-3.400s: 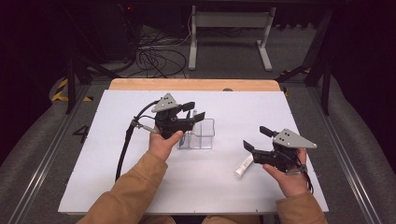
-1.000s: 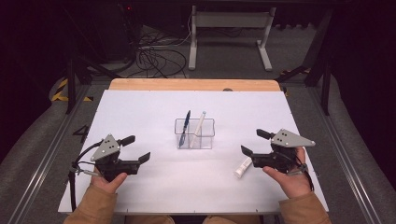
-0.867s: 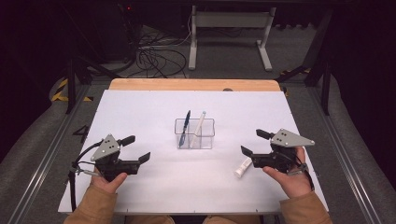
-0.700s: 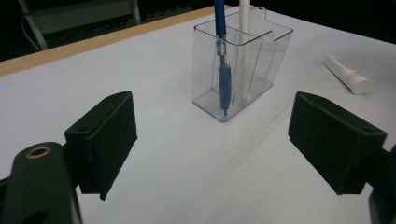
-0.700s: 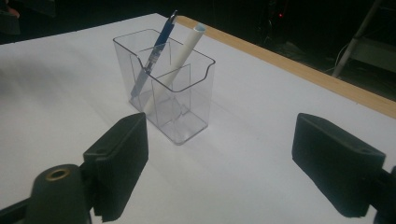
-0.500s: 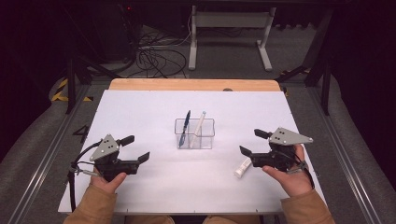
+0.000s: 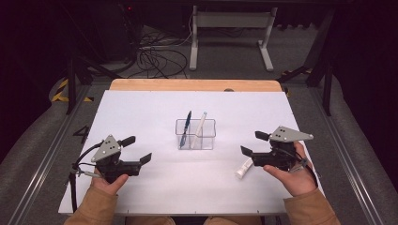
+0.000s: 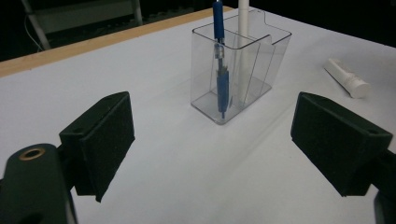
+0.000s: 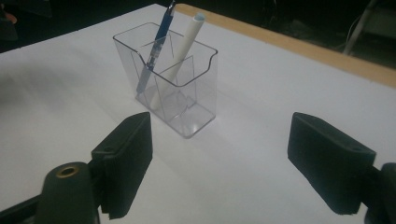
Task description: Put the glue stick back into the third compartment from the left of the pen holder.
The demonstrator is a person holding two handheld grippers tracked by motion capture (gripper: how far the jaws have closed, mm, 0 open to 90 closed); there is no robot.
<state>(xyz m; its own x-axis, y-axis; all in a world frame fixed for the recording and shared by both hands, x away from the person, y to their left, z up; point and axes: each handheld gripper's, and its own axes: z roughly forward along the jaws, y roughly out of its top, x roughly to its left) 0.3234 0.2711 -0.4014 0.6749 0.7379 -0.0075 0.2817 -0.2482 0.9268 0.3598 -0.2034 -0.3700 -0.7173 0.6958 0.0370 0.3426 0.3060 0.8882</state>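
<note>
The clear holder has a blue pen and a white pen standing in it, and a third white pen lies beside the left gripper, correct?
Not quite. The high view shows the loose white pen lying by the right gripper. The holder contents are as stated.

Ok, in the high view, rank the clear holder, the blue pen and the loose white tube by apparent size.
1. clear holder, largest.
2. blue pen, long but thin, standing in the holder.
3. white tube, shortest; its far end is hidden by the right gripper, so this rank is unsure.
</note>
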